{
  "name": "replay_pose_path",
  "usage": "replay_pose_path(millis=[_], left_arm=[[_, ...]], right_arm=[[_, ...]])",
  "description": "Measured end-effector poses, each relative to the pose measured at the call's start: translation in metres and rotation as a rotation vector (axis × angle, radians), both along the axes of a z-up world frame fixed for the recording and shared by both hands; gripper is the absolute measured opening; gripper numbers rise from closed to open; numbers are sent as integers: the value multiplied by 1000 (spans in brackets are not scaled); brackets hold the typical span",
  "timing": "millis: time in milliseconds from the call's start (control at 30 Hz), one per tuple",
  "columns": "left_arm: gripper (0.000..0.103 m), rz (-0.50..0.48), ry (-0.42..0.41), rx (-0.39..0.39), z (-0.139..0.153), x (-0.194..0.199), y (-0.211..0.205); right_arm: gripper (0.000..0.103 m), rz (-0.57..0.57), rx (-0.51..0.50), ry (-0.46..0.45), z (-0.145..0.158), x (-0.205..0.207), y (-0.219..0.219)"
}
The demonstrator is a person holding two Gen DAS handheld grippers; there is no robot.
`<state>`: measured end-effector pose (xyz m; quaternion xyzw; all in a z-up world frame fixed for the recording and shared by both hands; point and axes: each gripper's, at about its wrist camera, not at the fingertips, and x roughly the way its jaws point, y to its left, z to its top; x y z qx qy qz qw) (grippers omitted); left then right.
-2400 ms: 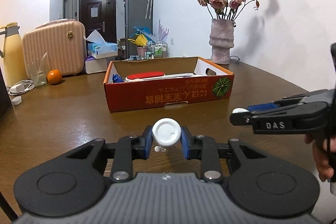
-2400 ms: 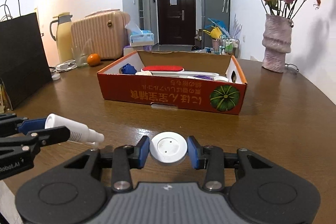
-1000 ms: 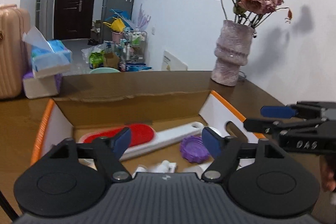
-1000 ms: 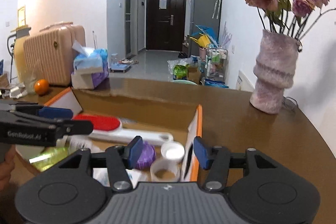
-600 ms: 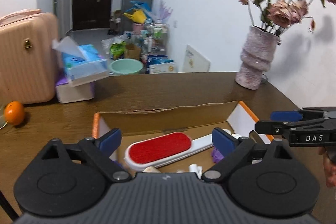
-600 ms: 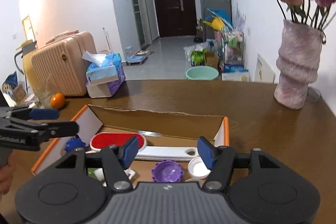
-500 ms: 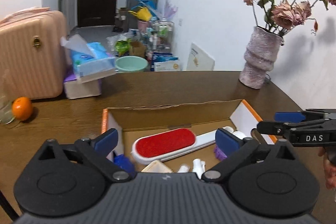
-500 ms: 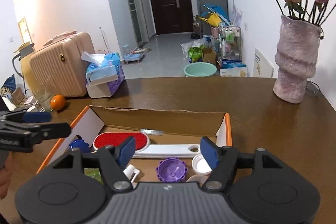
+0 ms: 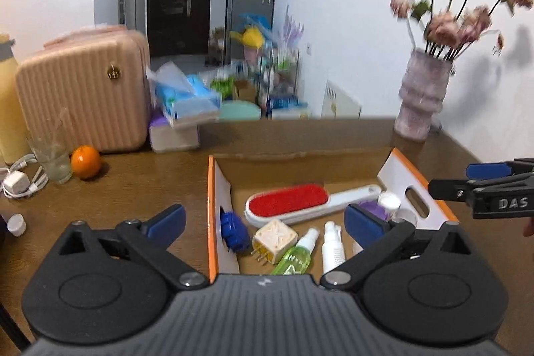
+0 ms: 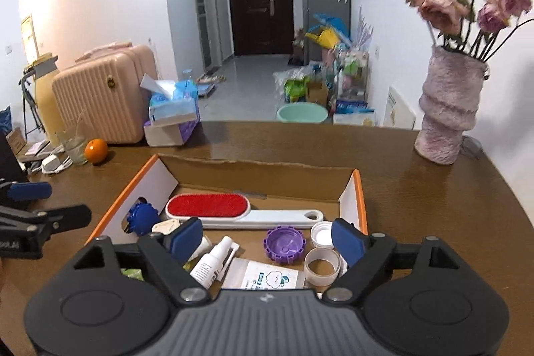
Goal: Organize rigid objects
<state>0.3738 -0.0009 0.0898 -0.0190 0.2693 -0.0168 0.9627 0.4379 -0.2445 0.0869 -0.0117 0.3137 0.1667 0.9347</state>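
One wooden table (image 10: 434, 206) carries one open cardboard box (image 10: 358, 189). Inside it lie one red lint brush (image 10: 213, 206), two white spray bottles (image 9: 332, 251), one green bottle (image 9: 293, 259), one purple cap (image 10: 283, 244), one blue cap (image 10: 143, 216) and two white caps (image 10: 320, 234). The left gripper (image 9: 263, 222) hangs spread wide and empty above the box; the right gripper (image 10: 267, 241) is empty too, its jaws opening.

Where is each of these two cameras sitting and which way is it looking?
Left wrist: rides the left claw, looks down and forward into the cardboard box; its empty open fingers show, right claw at the right edge.
Right wrist: rides the right claw, jaws opening and empty, over the box's right end; left claw at left.
Shared: lint brush, purple cap, vase, orange.
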Motion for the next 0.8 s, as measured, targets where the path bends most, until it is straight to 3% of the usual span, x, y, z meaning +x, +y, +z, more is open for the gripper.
replay_pose_path(millis=[167, 400, 600, 800], left_arm=[[103, -2, -186, 66, 1, -39, -11], [103, -11, -271, 52, -7, -74, -19], [103, -25, -352, 48, -11, -103, -18], [103, -39, -386, 42, -9, -118, -13]], right_arm=[[93, -40, -16, -154, -1, -30, 5], [93, -51, 18, -253, -5, -68, 9], [94, -56, 52, -415, -10, -111, 10], [94, -64, 37, -450, -11, -132, 20]])
